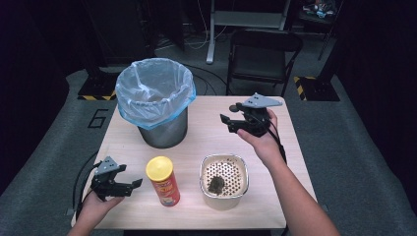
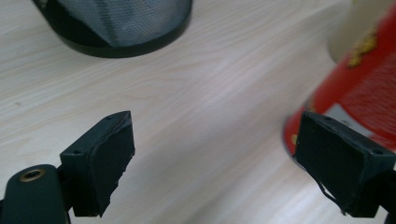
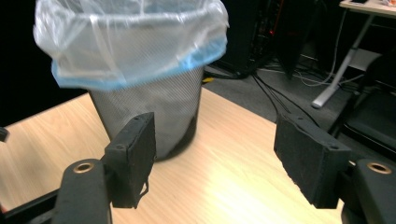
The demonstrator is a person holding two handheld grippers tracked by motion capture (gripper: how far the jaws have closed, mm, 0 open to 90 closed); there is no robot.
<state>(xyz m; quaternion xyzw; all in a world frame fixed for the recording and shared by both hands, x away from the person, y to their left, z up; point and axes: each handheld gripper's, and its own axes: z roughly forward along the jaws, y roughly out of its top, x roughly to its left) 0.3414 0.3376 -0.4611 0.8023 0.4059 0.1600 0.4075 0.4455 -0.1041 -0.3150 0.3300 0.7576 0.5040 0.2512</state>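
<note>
High view: the left gripper [image 1: 134, 184], jaws spread and empty, sits just beside the red can [image 1: 163, 181]. The right gripper [image 1: 225, 122], jaws apart and empty, hangs near the bin [image 1: 156, 101].

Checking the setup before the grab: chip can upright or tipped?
Upright. The chip can stands on its base on the table, yellow lid up, beside the open left gripper.

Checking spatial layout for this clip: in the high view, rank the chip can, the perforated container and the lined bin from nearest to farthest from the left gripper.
1. Chip can, just right of the left gripper.
2. Perforated container, farther right, front of table.
3. Lined bin, at the table's far side.
</note>
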